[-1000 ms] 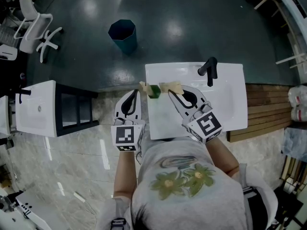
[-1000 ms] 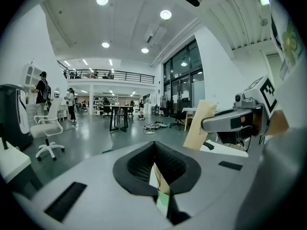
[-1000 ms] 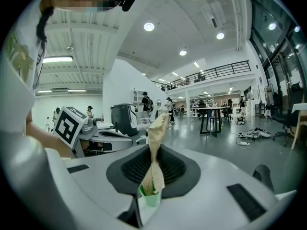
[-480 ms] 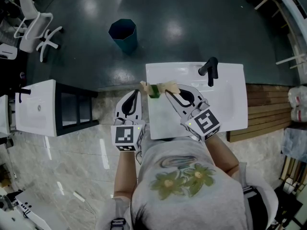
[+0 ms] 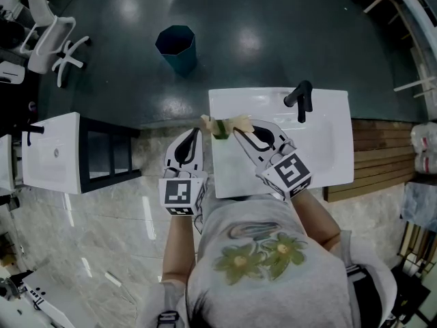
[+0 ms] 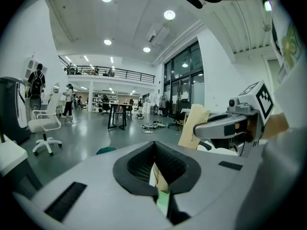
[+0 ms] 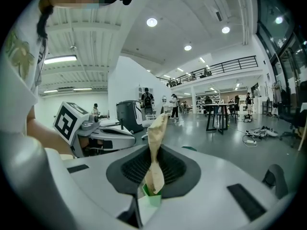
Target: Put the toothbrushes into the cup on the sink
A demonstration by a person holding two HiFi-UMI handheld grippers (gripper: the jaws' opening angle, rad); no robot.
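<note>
Currently on record:

- Sink [image 5: 328, 149]: white, with a black tap [image 5: 299, 100] at its far edge.
- Paper packet [image 5: 220, 126]: tan, with a green part showing at its middle. It is held off the surface above the sink's left edge, stretched between the two grippers.
- Left gripper [image 5: 194, 134]: just left of the sink, jaws clamped tight on the packet's left end.
- Right gripper [image 5: 243, 132]: over the sink's left part, jaws narrow and pinching the packet's right end.
- Teal bin [image 5: 176, 48]: on the dark floor beyond the sink.

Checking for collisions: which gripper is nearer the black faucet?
Right. The right gripper is over the sink, left of the faucet; the left gripper is beyond the sink's left edge.
</note>
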